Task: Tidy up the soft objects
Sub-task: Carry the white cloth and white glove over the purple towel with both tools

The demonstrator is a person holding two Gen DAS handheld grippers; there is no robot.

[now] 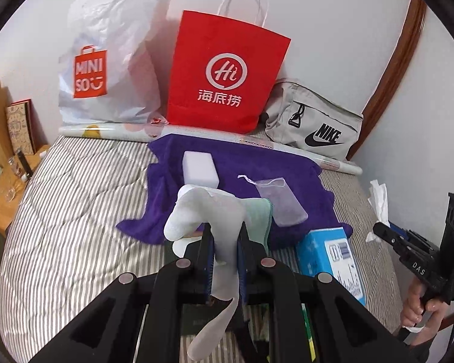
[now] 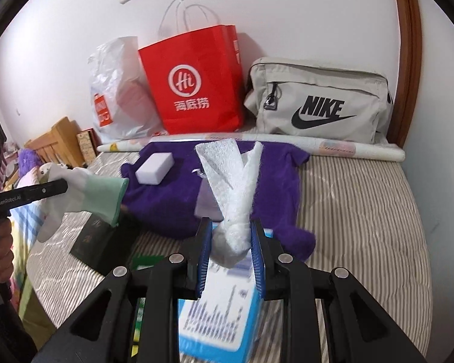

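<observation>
Left jaws: the left gripper (image 1: 224,242) is pressed together on a limp white sock with a mint-green cuff (image 1: 196,211); the bite sits mid-length, so toe and cuff flop forward while the other end dangles below the jaws.
Right jaws: the right gripper (image 2: 231,242) pinches a twisted white paper tissue (image 2: 236,193) at its bunched base, two loose tails standing upward.
Sock risk: with only a narrow band clamped, a quick swing could likely let the smooth knit slide out, or the hanging end could snag on the dark box (image 2: 97,239) beneath it.
Tissue risk: the paper looks thin; it may tear at the pinch, or drag a further sheet from the blue tissue box (image 2: 218,311) directly below, if it is still joined there, which cannot be told.
Landing zone: a purple fleece cloth (image 1: 236,163) spread on the striped quilted bed (image 1: 69,199) already carries a white rectangular sponge block (image 1: 200,169) and a translucent mesh drawstring pouch (image 1: 280,202).
Placement risk: a careless drop could cover the pouch or nudge the sponge.
Crossing risk: both tools hover near each other above the cloth's near edge, so converging could tangle sock with tissue.
</observation>
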